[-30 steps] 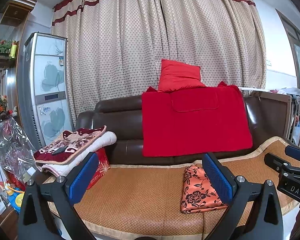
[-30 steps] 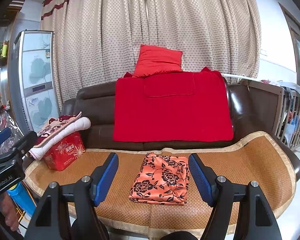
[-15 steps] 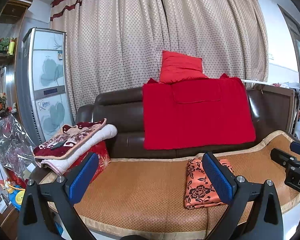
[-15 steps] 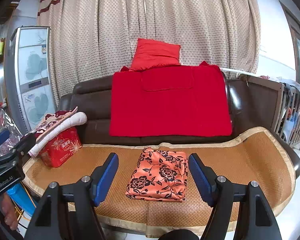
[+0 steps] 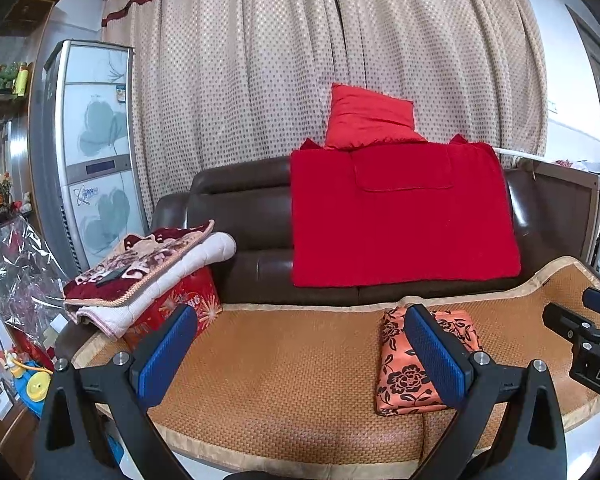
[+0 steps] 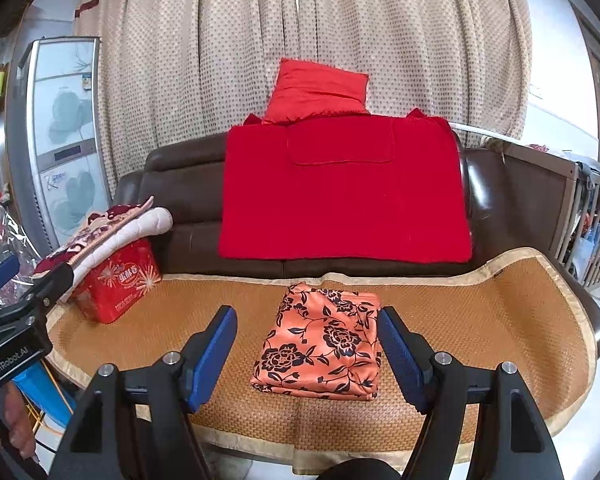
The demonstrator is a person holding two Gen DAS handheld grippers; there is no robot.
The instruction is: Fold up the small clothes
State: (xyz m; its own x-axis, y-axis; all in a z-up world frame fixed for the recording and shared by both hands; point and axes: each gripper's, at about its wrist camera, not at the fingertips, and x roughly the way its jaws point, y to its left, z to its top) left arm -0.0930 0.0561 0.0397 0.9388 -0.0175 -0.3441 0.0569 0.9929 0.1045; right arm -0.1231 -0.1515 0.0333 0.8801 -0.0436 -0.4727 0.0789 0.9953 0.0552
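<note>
A folded orange garment with a black flower print lies flat on the woven straw mat that covers the seat of the dark brown leather sofa. It sits near the middle of the mat, closer to the mat's front edge than to the sofa back.

The right hand-held gripper hangs in front of the garment with its blue-padded jaws spread wide, holding nothing; the garment shows between them but apart from both. The left hand-held gripper is also spread wide and empty, pointed at bare mat to the left of the garment, its right pad overlapping the garment's edge in the left wrist view.

A red blanket drapes over the sofa back behind the garment, with a red cushion on top. At the mat's left end stands a red printed box under a folded quilt.
</note>
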